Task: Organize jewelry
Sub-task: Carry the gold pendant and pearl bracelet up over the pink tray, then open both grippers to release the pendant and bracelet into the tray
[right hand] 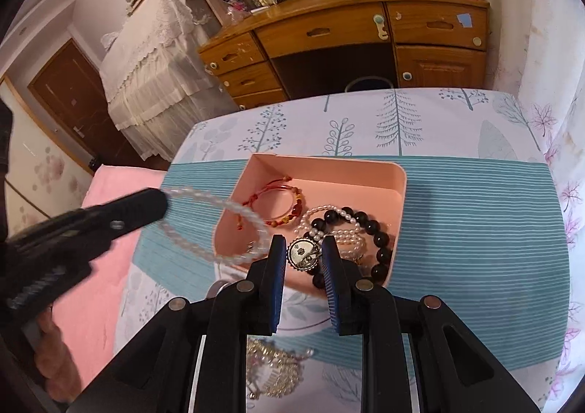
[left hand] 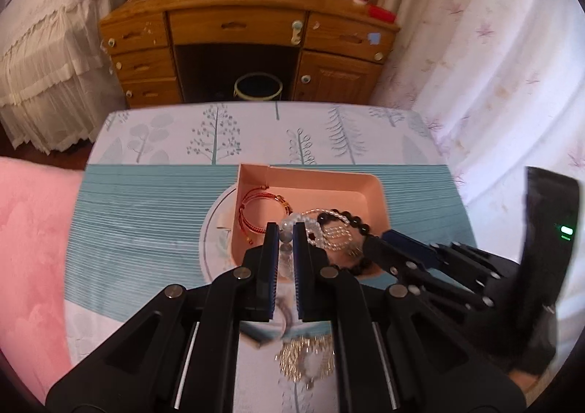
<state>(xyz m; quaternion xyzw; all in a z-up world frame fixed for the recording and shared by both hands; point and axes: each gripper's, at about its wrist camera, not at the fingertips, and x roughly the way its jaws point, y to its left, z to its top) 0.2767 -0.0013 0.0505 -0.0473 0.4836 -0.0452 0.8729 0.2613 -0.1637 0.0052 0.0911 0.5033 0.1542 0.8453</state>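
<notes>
The clear-bead bracelet [right hand: 204, 226] hangs pinched in the left tool [left hand: 284, 230], whose jaws are nearly shut on a few of its beads; seen from the right wrist, the loop stretches from that tool's tip across the pink tray's [right hand: 365, 168] 9 o'clock rim. The right tool [right hand: 303, 248] stands partly closed with a round dark-and-silver pendant [right hand: 304, 252] between its pads, apparently gripped, over the tray's near edge. Nearest of all, at 6 o'clock on the tabletop [right hand: 475, 230], a gold fringed piece [right hand: 270, 369] lies loose, outside the tray. Farther in, the tray holds a red cord bracelet [right hand: 281, 204], a pearl strand [right hand: 340, 230] and a black-bead bracelet [right hand: 369, 230]. The step appears to be carrying two pieces. Next, each needs lowering clear of the tangle inside, then releasing.
</notes>
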